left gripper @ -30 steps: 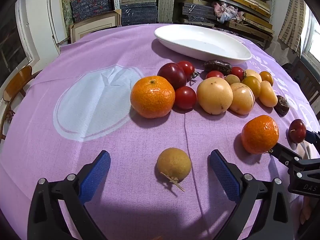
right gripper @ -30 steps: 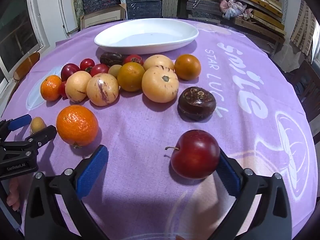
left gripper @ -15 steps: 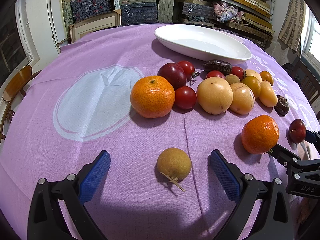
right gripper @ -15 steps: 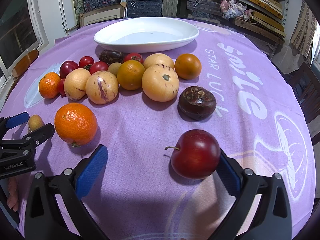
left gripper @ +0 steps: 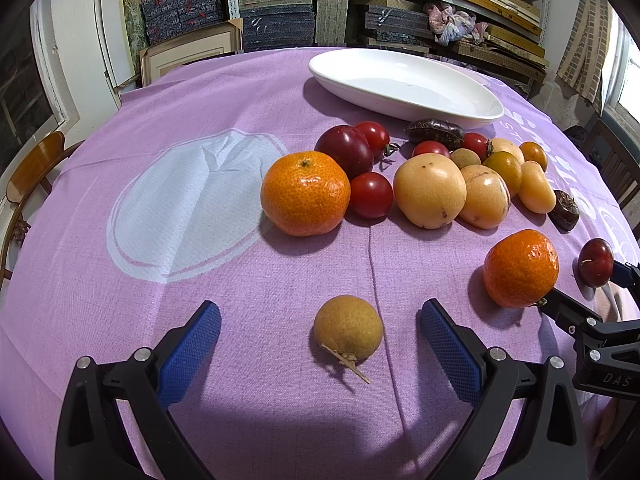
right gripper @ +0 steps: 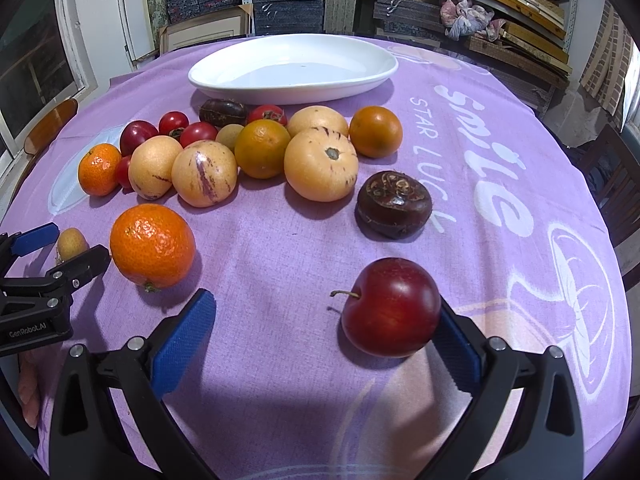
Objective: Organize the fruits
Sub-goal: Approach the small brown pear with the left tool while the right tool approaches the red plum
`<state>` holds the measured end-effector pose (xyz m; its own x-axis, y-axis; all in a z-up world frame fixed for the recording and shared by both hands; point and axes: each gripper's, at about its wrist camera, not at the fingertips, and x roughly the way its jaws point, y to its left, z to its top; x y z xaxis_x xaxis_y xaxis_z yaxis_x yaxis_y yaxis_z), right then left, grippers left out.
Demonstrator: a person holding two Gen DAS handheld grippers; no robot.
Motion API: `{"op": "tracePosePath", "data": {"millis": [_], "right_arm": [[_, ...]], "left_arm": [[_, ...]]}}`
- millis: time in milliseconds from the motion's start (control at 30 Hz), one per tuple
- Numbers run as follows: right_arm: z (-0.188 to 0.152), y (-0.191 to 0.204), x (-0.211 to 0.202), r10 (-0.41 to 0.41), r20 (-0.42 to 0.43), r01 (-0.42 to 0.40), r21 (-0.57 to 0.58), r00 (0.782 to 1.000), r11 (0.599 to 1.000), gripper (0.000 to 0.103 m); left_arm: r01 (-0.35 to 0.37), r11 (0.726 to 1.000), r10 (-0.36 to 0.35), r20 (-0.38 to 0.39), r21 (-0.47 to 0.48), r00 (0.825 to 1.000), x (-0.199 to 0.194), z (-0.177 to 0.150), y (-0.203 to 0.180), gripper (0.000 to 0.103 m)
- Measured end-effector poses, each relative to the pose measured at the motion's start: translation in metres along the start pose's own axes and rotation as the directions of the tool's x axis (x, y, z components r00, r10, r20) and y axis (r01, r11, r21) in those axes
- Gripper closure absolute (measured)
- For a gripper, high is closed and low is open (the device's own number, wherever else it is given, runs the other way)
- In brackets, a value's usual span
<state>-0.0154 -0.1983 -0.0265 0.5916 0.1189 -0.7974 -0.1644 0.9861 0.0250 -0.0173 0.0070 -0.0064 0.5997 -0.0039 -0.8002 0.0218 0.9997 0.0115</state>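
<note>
Both tools gape wide and empty: the right tool, off-centre, may nudge the round dark-red plum at its 3 o'clock finger, while the left tool frames the small tan stemmed fruit.

the tabletop is covered by a purple cloth printed in white. a white oval dish is set at its far side. loose fruit is spread before the dish: tangerines, red tomatoes, pale striped melons, a red plum, a small brown longan.
</note>
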Motion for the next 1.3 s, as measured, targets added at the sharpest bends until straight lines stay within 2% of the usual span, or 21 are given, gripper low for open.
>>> {"op": "tracePosePath", "data": {"millis": [333, 533, 733, 767, 1000, 1067, 1133, 1200, 1300], "right_arm": [[0.0, -0.011, -0.008, 0.025, 0.04, -0.027, 0.032, 0.999, 0.999, 0.004], [0.001, -0.007, -0.015, 0.03, 0.079, -0.031, 0.004, 0.996, 1.0, 0.004], [0.002, -0.012, -0.018, 0.066, 0.065, -0.068, 0.022, 0.996, 0.997, 0.004], [0.002, -0.014, -0.016, 0.077, 0.046, -0.078, 0.032, 0.996, 0.996, 0.004], [0.003, -0.026, -0.016, 0.134, 0.049, -0.138, 0.087, 0.99, 0.987, 0.004], [0.003, -0.027, -0.017, 0.14, 0.056, -0.145, 0.092, 0.989, 0.985, 0.004], [0.002, -0.027, -0.017, 0.146, 0.058, -0.151, 0.092, 0.988, 0.984, 0.004], [0.002, -0.026, -0.018, 0.145, 0.06, -0.15, 0.091, 0.988, 0.984, 0.004], [0.002, -0.026, -0.018, 0.14, 0.066, -0.146, 0.089, 0.988, 0.985, 0.004]], "left_arm": [[0.01, 1.0, -0.01, -0.006, 0.012, 1.0, 0.0, -0.001, -0.001, 0.003], [0.074, 0.997, -0.074, -0.005, 0.026, 0.997, -0.004, -0.002, -0.001, 0.003], [0.111, 0.991, -0.111, 0.002, 0.073, 0.994, -0.008, -0.004, -0.01, 0.003], [0.113, 0.991, -0.114, 0.007, 0.07, 0.993, -0.008, -0.003, -0.009, 0.003], [0.148, 0.989, -0.148, 0.016, 0.015, 0.989, -0.011, -0.001, 0.003, 0.003], [0.145, 0.989, -0.145, 0.034, 0.009, 0.989, -0.014, -0.001, 0.005, 0.008], [0.132, 0.991, -0.132, 0.043, 0.012, 0.99, -0.015, 0.0, 0.007, 0.023], [0.134, 0.991, -0.135, 0.018, 0.021, 0.991, -0.01, -0.001, 0.005, 0.038], [0.138, 0.989, -0.139, 0.024, 0.056, 0.99, -0.012, -0.003, 0.0, 0.05]]}}
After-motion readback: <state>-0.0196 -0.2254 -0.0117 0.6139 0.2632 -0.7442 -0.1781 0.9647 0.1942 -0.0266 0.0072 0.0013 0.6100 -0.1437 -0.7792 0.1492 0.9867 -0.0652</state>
